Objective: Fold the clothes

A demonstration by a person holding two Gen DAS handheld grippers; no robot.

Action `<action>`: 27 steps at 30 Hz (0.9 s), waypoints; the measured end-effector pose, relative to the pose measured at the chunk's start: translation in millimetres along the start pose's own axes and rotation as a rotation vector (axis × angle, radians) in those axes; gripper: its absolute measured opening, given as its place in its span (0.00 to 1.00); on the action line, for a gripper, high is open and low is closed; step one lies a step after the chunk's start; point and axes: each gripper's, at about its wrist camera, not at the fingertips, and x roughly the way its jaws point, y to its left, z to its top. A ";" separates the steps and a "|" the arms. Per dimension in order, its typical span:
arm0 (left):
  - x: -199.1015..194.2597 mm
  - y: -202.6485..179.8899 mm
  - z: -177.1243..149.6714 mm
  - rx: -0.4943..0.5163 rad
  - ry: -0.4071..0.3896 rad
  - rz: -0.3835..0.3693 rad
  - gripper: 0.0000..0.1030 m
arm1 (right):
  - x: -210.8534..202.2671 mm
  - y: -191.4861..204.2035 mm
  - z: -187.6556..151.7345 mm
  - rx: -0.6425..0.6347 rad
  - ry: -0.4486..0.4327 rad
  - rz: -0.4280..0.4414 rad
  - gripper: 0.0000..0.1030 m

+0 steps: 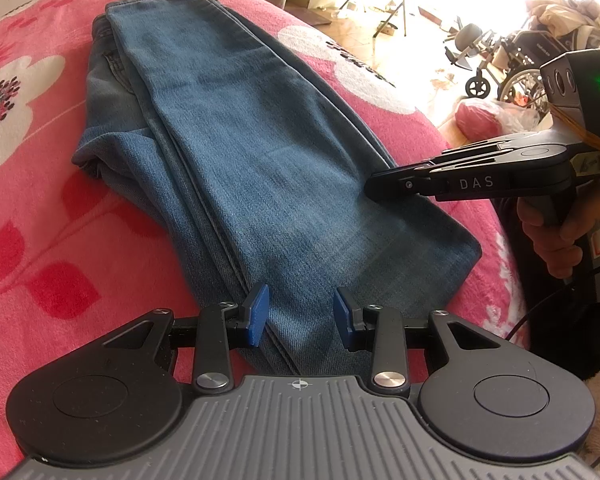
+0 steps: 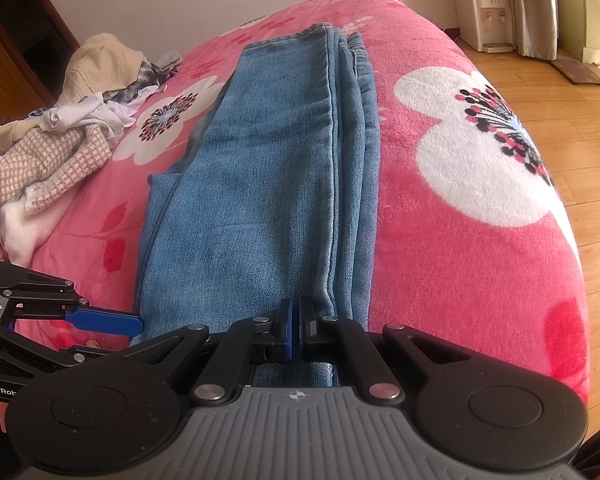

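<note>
Lying lengthwise down the middle of the bed (image 2: 460,240), the jeans (image 1: 240,152) are folded into a long narrow stack on a pink blanket printed with white and red flowers.

Writing is scarce. The side of the right tongs (image 1: 376,190) carries the white letters "DAS" in the left wrist view, and a pale label behind them shows handwriting that looks like "6-19", though its end is cut off by the frame edge. In the right wrist view the body of the left tongs (image 2: 136,326) bears "GenRob", with the rest of the word cut off behind the right tool's housing.

The left tongs (image 1: 300,314) stand partly open above the near end of the jeans, with denim showing in the gap and neither blue pad pressing on it. The right tongs (image 2: 296,330) are closed pad to pad with nothing between them, their tip at the surface of the jeans near the seam; whether it actually touches cannot be told. A hand (image 1: 552,236) holds the right tool's grip, half out of frame.

A heap of clothes (image 2: 60,136) sits on the bed's far left. The wheelchair (image 1: 516,68) in the glare by the window is hard to make out, and the small marks on the water dispenser (image 2: 488,16) are too small to read.
</note>
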 end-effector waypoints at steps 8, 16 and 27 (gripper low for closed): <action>-0.5 -0.4 -0.4 0.003 0.001 0.002 0.34 | -0.2 0.1 0.5 -0.002 0.002 -0.001 0.01; -0.1 -0.8 -0.9 0.005 0.004 0.003 0.34 | 0.2 0.2 0.9 -0.003 0.004 0.000 0.01; 0.0 -1.4 -0.7 0.007 0.007 0.004 0.34 | 0.6 -0.4 1.3 -0.004 0.006 0.000 0.01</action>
